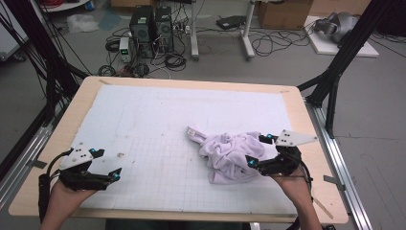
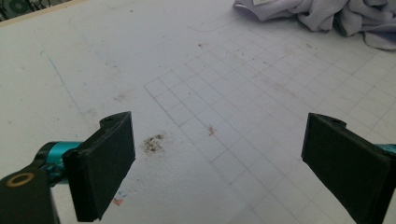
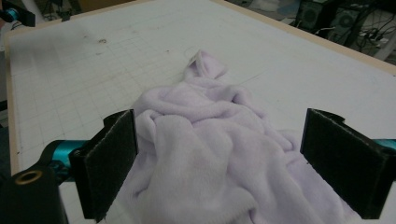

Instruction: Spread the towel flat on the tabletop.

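A crumpled pale lilac towel [image 1: 230,153] lies on the right half of the white gridded mat [image 1: 167,120]. My right gripper [image 1: 258,151] stands open at the towel's right edge, one jaw on each side of the heap; in the right gripper view the towel [image 3: 210,154] bulges between the wide-apart pads [image 3: 109,163]. My left gripper [image 1: 109,164] is open near the mat's front left corner, well away from the towel. In the left gripper view the towel [image 2: 327,16] shows at the top right, and bare mat [image 2: 210,116] lies between the jaws.
The mat sits on a wooden tabletop [image 1: 316,143] with a narrow bare border. A small dark stain [image 1: 120,155] marks the mat near my left gripper. Computer towers [image 1: 152,26], cables and black frame legs [image 1: 335,72] stand on the floor beyond the table.
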The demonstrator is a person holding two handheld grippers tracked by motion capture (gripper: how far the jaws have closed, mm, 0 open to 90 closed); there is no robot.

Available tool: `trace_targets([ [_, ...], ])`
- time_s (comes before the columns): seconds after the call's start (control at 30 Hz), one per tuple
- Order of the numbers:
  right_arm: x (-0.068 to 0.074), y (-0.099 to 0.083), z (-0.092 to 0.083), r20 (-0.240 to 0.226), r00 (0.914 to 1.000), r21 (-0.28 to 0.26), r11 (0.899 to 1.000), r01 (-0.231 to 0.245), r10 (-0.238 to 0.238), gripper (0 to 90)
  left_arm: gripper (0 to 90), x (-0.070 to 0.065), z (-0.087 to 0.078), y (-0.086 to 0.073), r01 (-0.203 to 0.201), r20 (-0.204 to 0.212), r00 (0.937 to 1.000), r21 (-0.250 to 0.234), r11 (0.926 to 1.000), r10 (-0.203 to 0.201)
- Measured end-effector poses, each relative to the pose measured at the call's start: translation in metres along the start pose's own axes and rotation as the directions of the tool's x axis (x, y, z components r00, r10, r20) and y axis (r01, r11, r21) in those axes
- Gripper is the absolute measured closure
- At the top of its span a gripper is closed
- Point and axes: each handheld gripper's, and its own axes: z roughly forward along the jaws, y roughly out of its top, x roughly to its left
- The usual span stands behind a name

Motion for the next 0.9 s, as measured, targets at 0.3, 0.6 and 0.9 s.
trace_targets([
  [0.3, 0.002, 0.006, 0.039, -0.068, 0.9976, 0.081, 0.997, 0.018, -0.013, 22.7, 10.5, 0.001, 0.001, -0.001, 0.004, 0.001, 1.0, 0.004, 1.0, -0.004],
  [0.6, 0.002, 0.0, 0.064, -0.076, 0.9969, 0.181, 0.983, 0.035, -0.022, 40.5, 11.0, 0.003, 0.001, -0.003, 0.011, -0.003, 0.9999, 0.008, 0.9999, -0.011],
  [0.9, 0.003, -0.007, 0.072, -0.133, 0.9911, 0.199, 0.98, 0.024, 0.003, 73.0, 11.8, 0.001, 0.004, -0.003, 0.011, 0.009, 0.9999, 0.013, 0.9999, -0.011],
])
